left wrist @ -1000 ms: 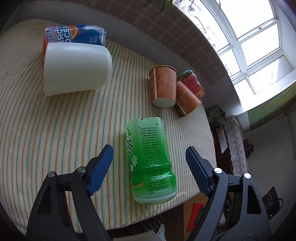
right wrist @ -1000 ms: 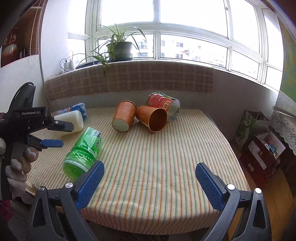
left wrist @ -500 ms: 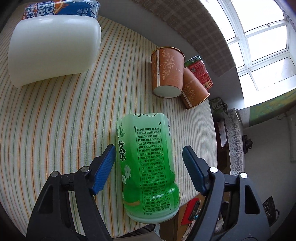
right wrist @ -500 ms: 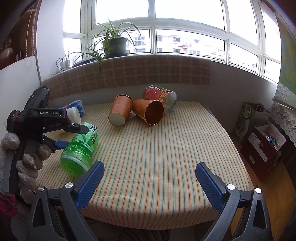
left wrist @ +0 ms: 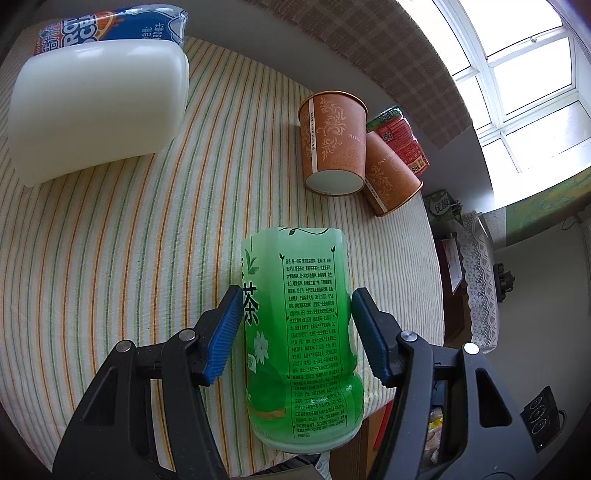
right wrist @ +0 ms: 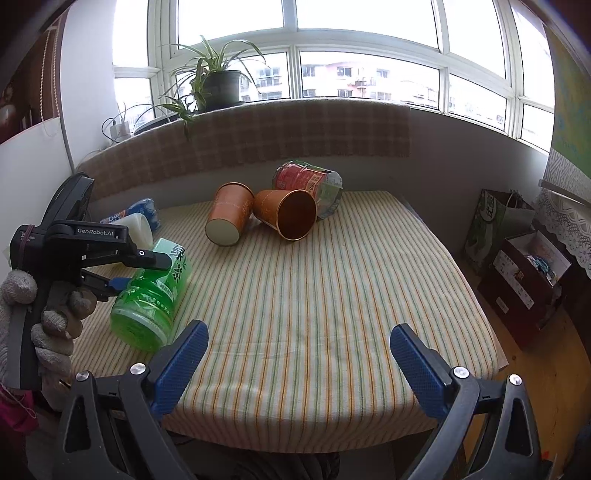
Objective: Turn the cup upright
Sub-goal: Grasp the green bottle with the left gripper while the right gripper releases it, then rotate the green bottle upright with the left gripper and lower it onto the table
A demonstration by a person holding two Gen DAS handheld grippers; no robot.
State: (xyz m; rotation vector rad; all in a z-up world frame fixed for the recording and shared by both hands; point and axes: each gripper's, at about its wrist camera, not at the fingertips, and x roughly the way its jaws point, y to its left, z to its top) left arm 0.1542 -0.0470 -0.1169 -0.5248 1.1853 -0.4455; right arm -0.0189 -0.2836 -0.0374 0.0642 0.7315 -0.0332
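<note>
A green cup made from a cut tea bottle (left wrist: 299, 325) lies on its side on the striped table, its base toward me. My left gripper (left wrist: 297, 328) straddles its middle with both blue pads against its sides. It also shows in the right wrist view (right wrist: 153, 291), with the left gripper (right wrist: 122, 269) around it. My right gripper (right wrist: 297, 363) is open and empty above the table's near edge.
Two orange paper cups (left wrist: 332, 144) (right wrist: 286, 214) lie on their sides at the back, with a red cut-bottle cup (right wrist: 306, 182) behind them. A white cup (left wrist: 96, 110) and a blue-labelled cup (left wrist: 110, 26) lie at the far left. The table edge (right wrist: 332, 424) is near; boxes (right wrist: 528, 284) stand on the floor to the right.
My left gripper moved forward over the green cup and its jaws closed in from wide open onto the cup's sides. The right gripper stayed open and nearly still.
</note>
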